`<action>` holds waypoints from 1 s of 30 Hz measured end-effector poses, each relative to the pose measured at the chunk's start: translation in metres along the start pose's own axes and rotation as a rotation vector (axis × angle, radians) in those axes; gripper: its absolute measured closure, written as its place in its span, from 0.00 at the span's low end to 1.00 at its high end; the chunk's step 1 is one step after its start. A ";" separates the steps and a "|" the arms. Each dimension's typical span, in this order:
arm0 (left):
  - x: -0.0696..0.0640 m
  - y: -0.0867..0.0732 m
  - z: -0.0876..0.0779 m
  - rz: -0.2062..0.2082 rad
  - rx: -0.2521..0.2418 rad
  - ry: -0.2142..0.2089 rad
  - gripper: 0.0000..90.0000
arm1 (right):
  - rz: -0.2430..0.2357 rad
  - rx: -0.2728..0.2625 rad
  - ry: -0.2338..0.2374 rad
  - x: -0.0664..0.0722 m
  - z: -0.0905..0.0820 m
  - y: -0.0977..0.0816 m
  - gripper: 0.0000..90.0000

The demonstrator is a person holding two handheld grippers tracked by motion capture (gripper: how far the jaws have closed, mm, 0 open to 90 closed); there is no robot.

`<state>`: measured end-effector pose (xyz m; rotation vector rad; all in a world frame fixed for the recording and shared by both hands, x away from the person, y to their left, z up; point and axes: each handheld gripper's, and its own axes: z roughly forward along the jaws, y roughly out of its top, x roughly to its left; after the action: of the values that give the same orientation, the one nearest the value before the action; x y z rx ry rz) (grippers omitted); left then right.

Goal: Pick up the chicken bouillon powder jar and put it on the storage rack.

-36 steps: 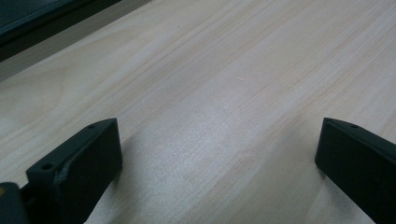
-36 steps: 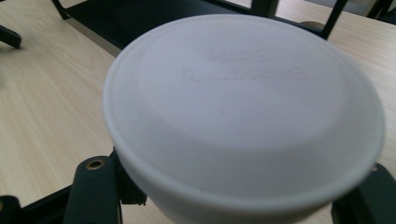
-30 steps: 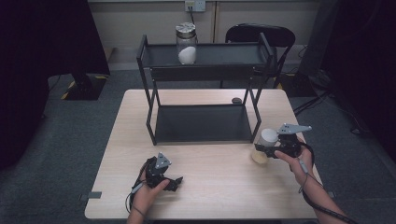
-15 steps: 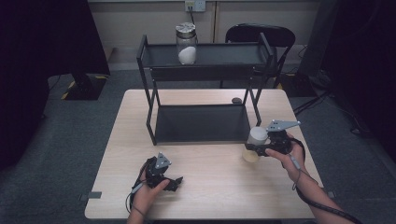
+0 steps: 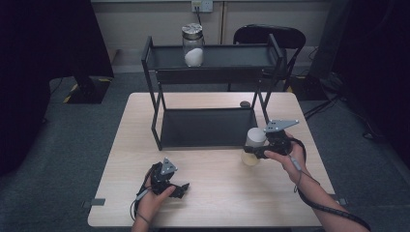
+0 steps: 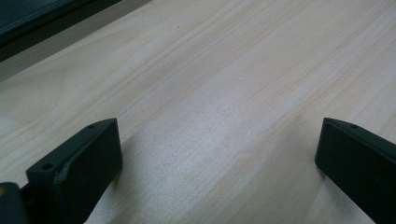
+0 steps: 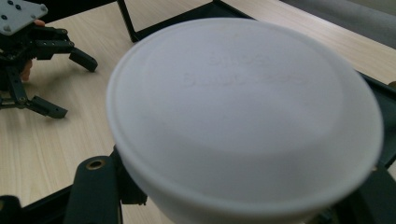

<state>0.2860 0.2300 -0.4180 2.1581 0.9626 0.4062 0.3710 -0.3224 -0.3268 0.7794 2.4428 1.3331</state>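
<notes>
White-lidded jar (image 5: 254, 145) clenched in right gripper (image 5: 261, 151), apparently lifted, carried toward shelf (image 5: 208, 128).

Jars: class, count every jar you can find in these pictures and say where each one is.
2. One glass jar stands on the rack's top shelf; one white-lidded jar is held in the right gripper above the table, near the rack.

From my right gripper view, the jar's white lid (image 7: 243, 116) is blurred and covers everything below it. The small dark thing (image 5: 245, 103) beside the rack (image 5: 208, 128) is, perhaps, a cap; I can't tell.
</notes>
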 end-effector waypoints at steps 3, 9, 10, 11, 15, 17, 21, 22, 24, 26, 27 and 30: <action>0.000 0.000 0.000 0.000 0.000 0.000 0.00 | -0.007 -0.003 0.001 0.001 0.002 0.006 0.39; 0.000 0.000 0.000 0.000 0.000 0.000 0.00 | -0.013 -0.003 0.006 0.001 0.005 0.021 0.39; 0.000 0.000 0.000 0.000 0.000 0.000 0.00 | -0.017 -0.002 0.006 0.001 0.006 0.023 0.39; 0.000 0.000 0.000 0.000 0.000 0.000 0.00 | -0.020 -0.004 0.005 0.002 0.006 0.026 0.39; 0.000 0.000 0.000 0.000 0.000 0.000 0.00 | -0.033 0.000 0.007 0.002 0.008 0.036 0.39; 0.000 0.000 0.000 0.000 0.000 0.000 0.00 | -0.040 0.000 0.008 0.003 0.008 0.042 0.39; 0.000 0.000 0.000 0.000 0.000 0.000 0.00 | -0.047 -0.006 0.014 0.003 0.008 0.052 0.39; 0.000 0.000 0.000 0.001 0.000 0.000 0.00 | -0.049 -0.005 0.014 0.004 0.008 0.054 0.39; 0.000 0.000 0.000 0.000 0.000 0.000 0.00 | -0.057 -0.002 0.016 0.004 0.008 0.061 0.39; 0.000 0.000 0.000 0.000 0.000 0.000 0.00 | -0.064 -0.001 0.018 0.005 0.008 0.066 0.39; 0.000 0.000 0.000 0.000 0.000 0.000 0.00 | -0.067 -0.002 0.022 0.005 0.008 0.069 0.39; 0.000 0.000 0.000 0.000 0.000 0.000 0.00 | -0.070 -0.004 0.030 0.004 0.009 0.077 0.39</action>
<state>0.2860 0.2300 -0.4180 2.1586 0.9623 0.4063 0.3973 -0.2800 -0.2674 0.6711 2.4664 1.3328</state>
